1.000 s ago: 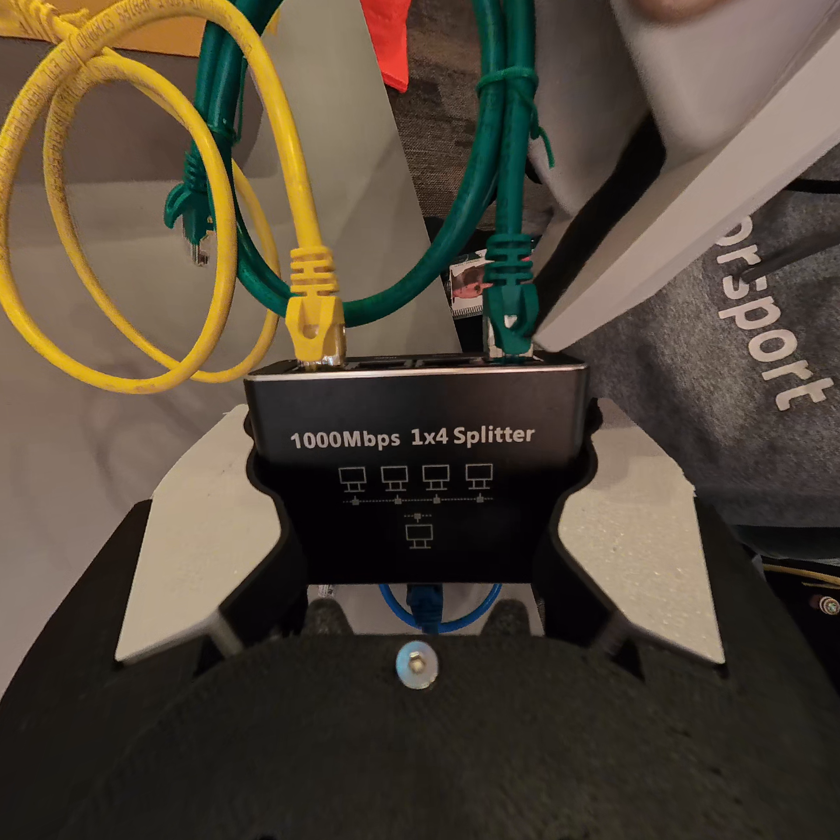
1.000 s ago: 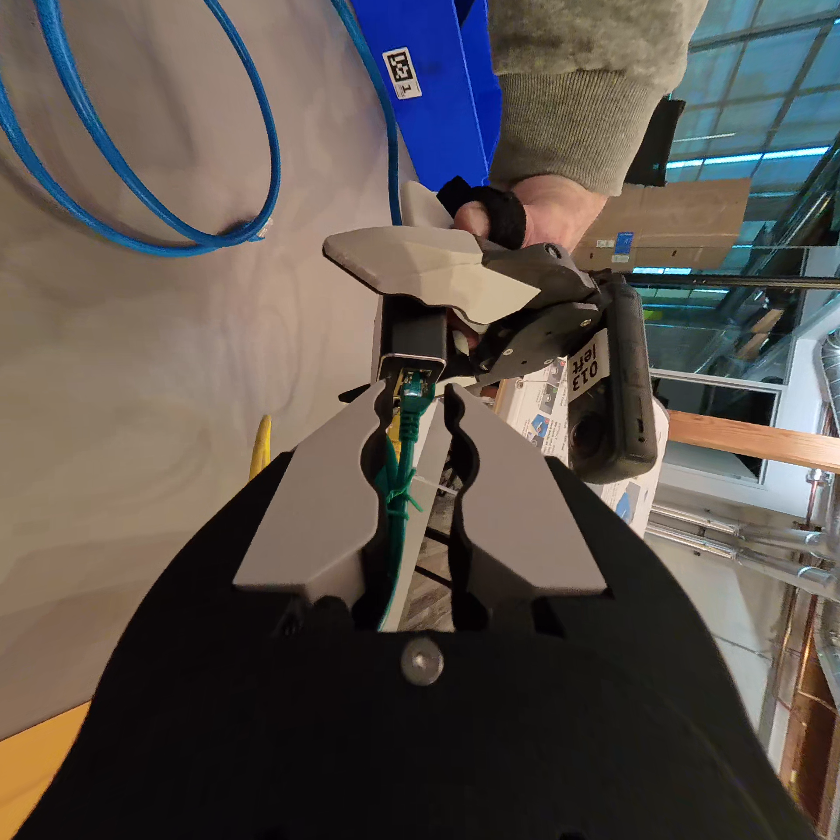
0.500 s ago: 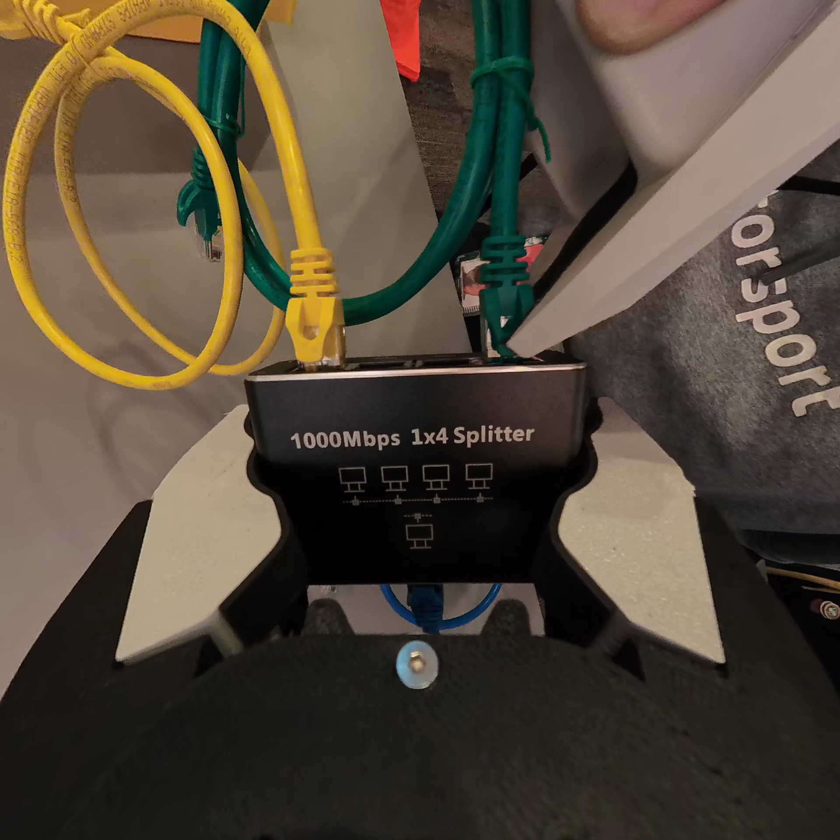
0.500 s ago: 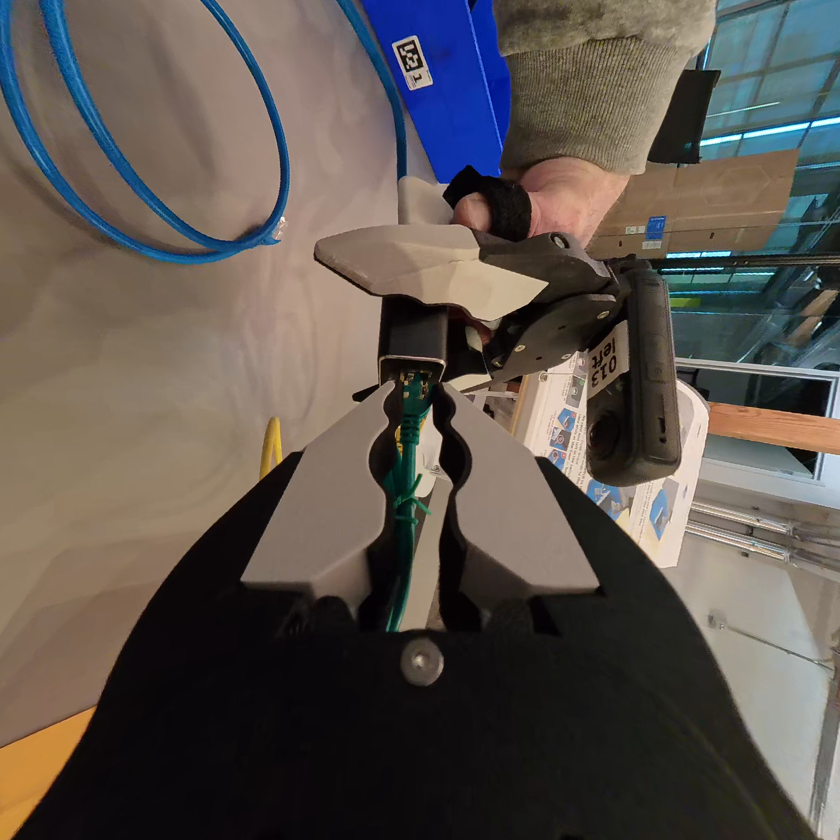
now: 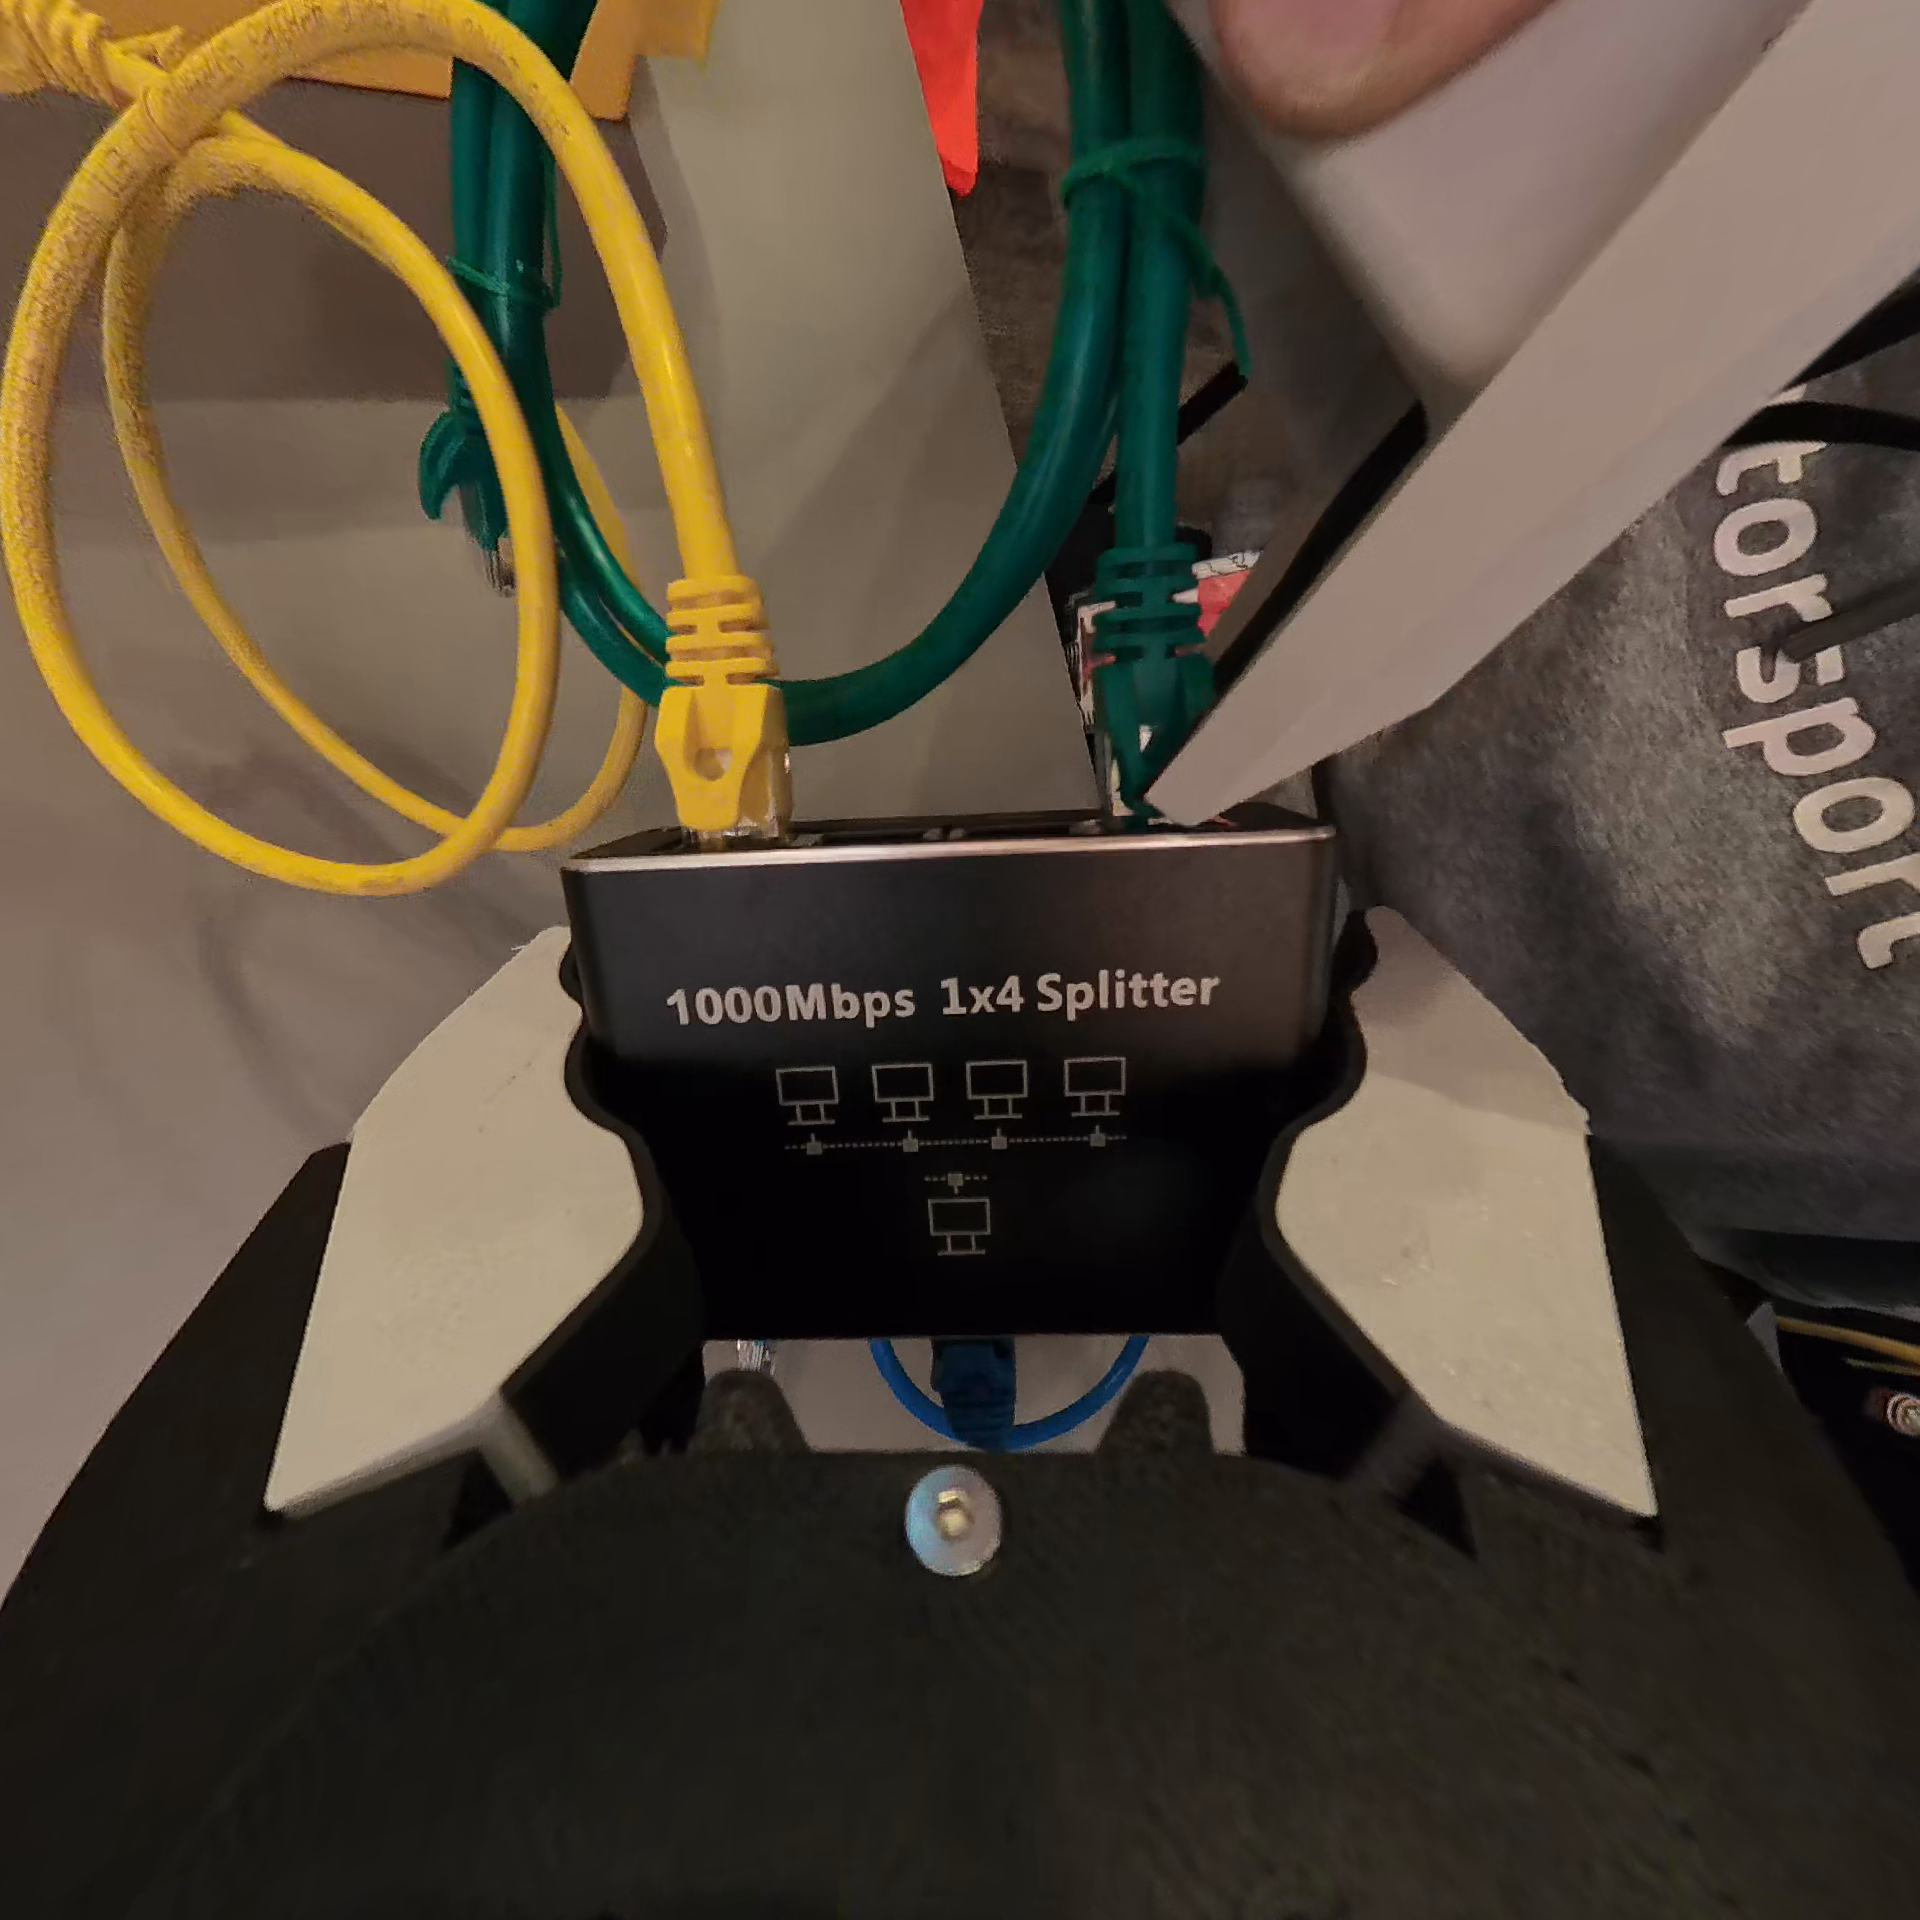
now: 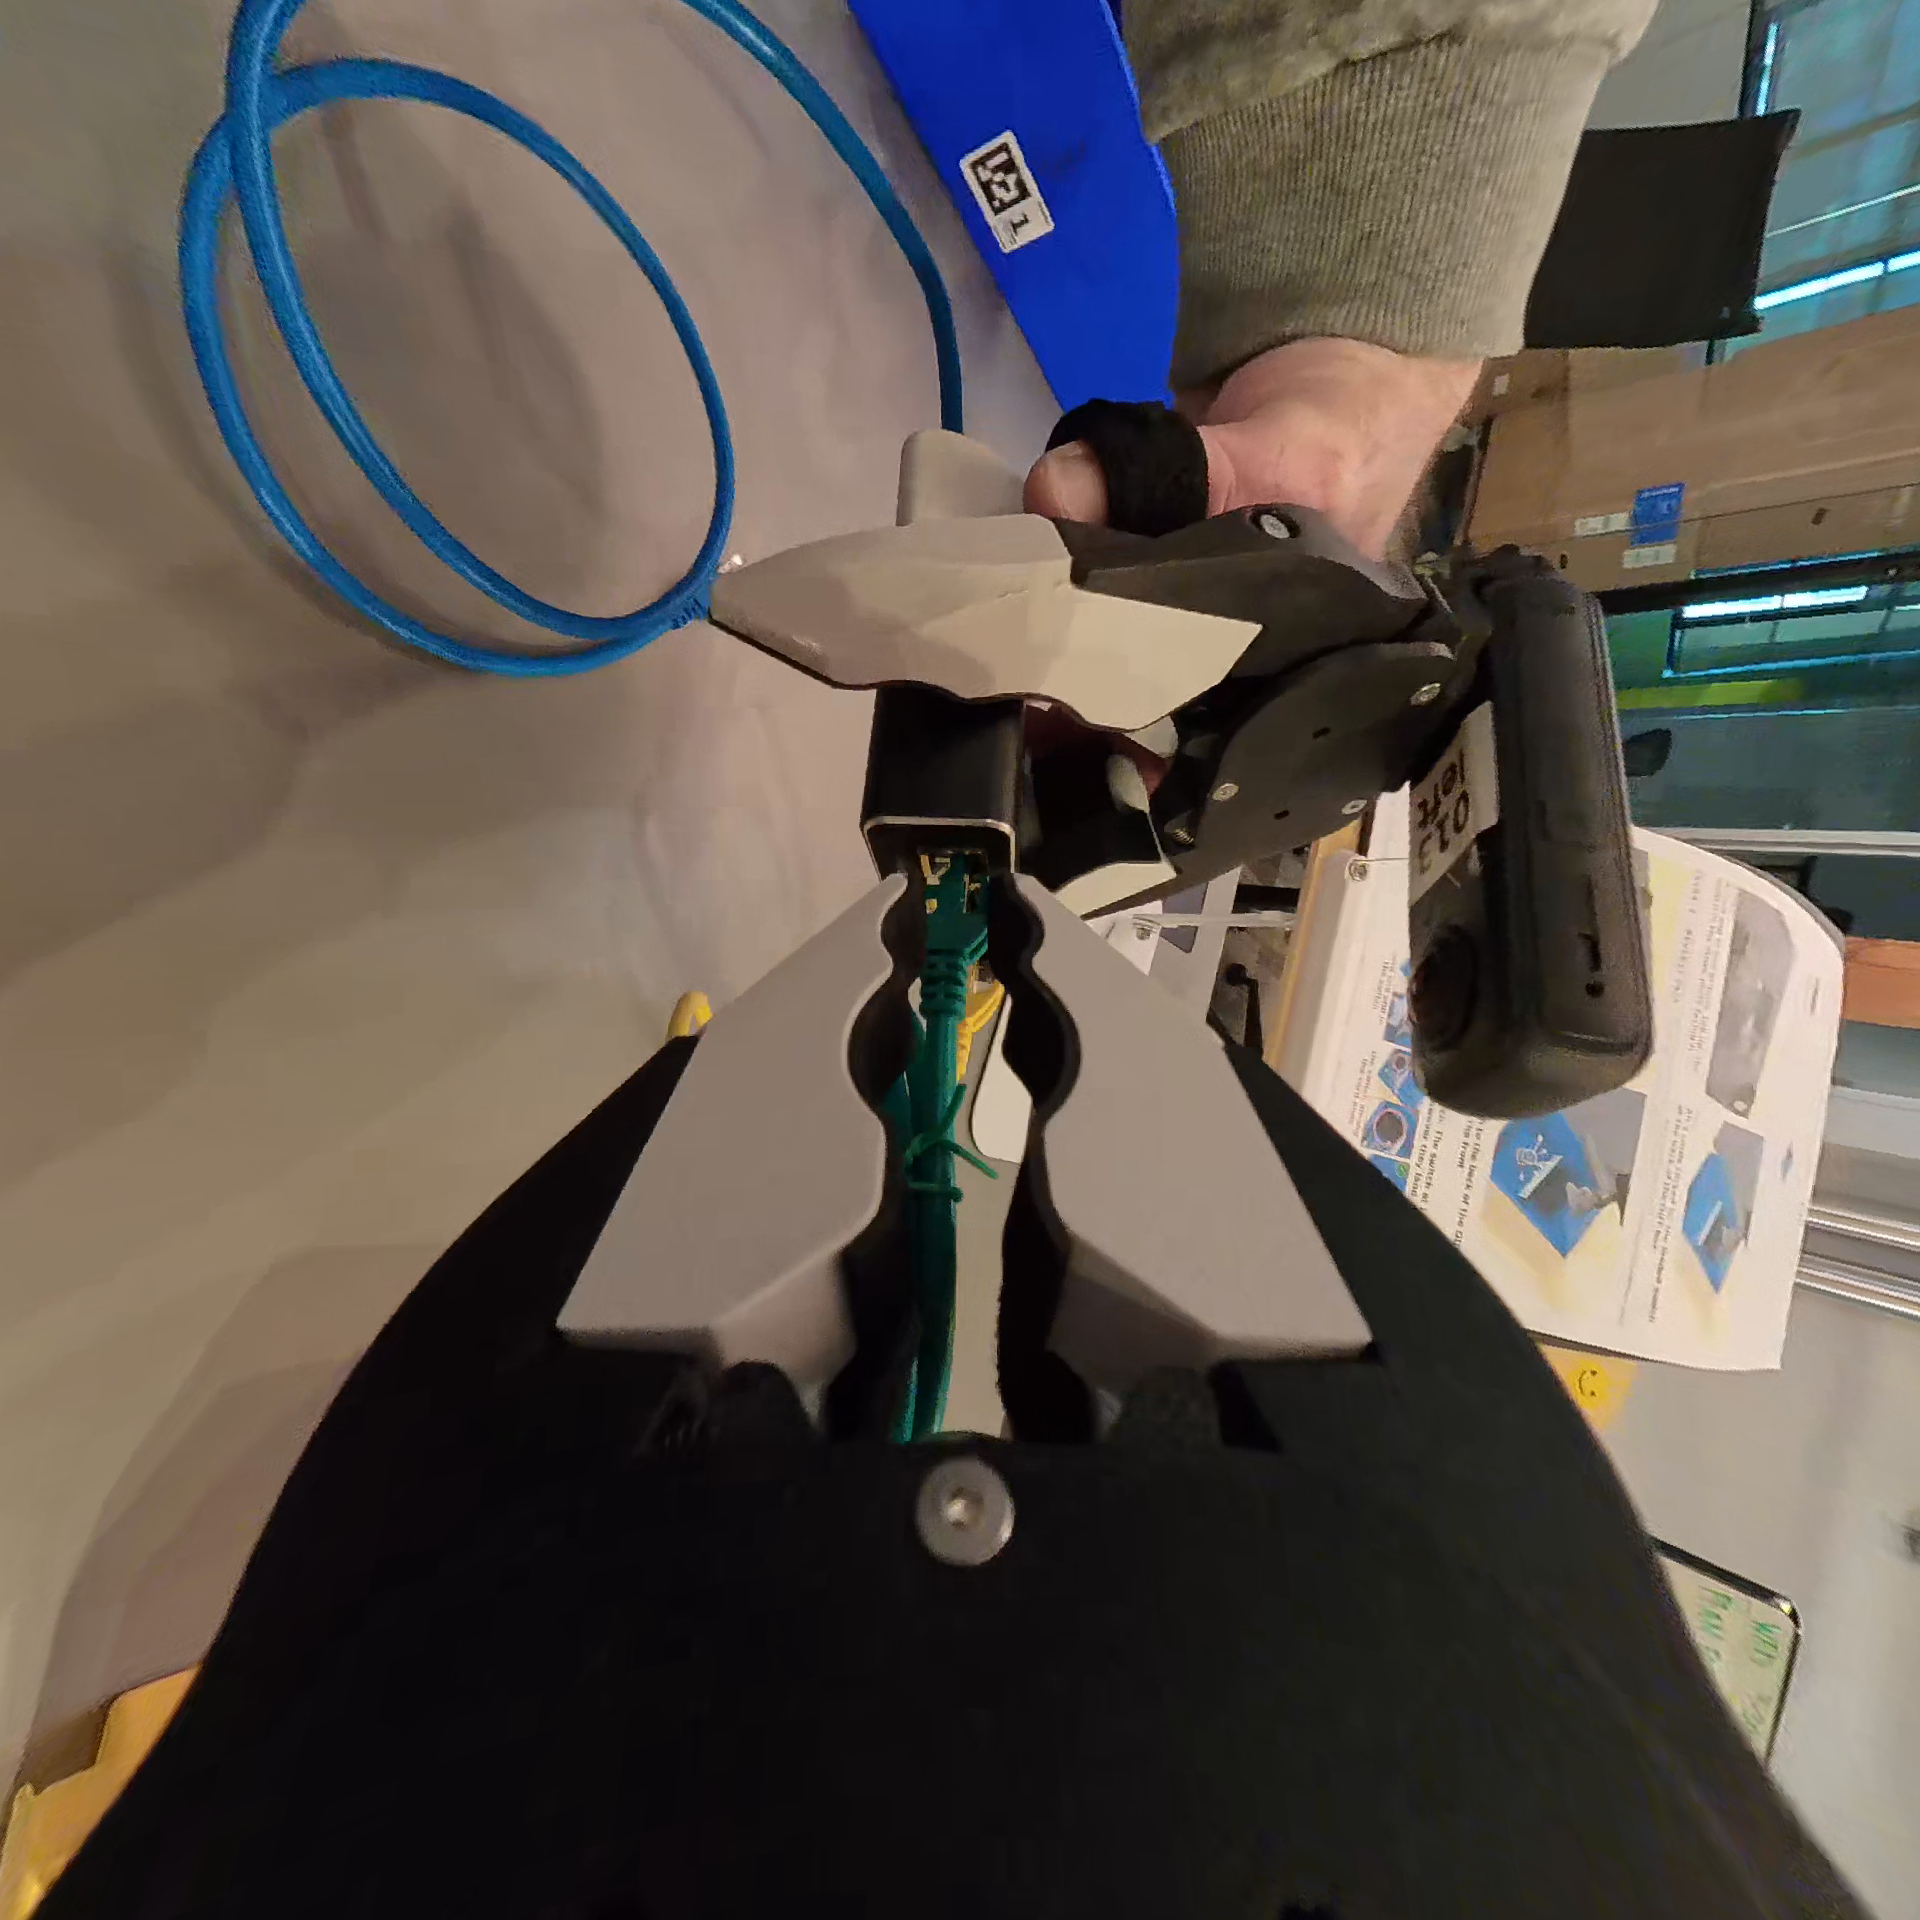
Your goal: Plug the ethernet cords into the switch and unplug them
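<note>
My left gripper is shut on the black switch and holds it by its two sides. A yellow cord is plugged into the far left port, and a green cord's plug into the far right port. A blue cord is plugged into the near side. My right gripper is closed around the green plug, right at the switch. One of its grey fingers lies against the plug in the left wrist view.
The green cord's other plug hangs loose behind the yellow loops. The blue cord coils on the pale table beside a blue block with a tag. A person's hand holds the left gripper. A printed sheet stands at right. The tips of one gripper are about 5 centimeters away from the tips of the other.
My right gripper has moved up to the switch and its fingers have narrowed around the green plug. The left gripper and the switch have stayed put.
</note>
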The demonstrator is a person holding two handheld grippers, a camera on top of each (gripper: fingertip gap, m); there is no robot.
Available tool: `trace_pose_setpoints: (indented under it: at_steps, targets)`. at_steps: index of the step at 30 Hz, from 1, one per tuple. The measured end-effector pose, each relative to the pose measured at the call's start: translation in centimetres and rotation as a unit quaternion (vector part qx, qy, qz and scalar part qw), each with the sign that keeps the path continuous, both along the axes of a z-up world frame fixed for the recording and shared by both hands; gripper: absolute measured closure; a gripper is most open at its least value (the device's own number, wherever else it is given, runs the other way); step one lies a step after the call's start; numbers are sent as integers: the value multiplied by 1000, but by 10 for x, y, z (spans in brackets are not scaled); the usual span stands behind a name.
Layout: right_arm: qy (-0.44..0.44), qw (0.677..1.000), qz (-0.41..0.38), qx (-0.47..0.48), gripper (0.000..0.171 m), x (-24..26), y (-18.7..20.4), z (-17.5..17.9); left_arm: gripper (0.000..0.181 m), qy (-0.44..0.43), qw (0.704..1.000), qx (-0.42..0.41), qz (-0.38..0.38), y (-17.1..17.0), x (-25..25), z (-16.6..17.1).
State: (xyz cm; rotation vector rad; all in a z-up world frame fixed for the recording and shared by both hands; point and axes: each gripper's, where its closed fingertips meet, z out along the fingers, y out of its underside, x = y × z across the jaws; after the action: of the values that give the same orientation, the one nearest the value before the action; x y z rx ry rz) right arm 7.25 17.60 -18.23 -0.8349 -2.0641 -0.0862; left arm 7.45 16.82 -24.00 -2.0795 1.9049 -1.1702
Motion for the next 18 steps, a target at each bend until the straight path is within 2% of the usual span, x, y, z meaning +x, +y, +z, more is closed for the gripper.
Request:
trace_pose_setpoints:
  at_steps: [1, 8, 18]
  targets:
    - [7, 1000, -2, 3, 163, 0, 1, 1, 53, 0, 1000, 1, 0, 0, 0, 1]
    - [2, 996, -36, 79, 163, 1, 8, 0, 54, -10, 1000, 0, 10, 7, 1, 2]
    - [19, 999, -30, 36, 164, 9, 6, 5, 54, -26, 999, 5, 19, 6, 9, 5]
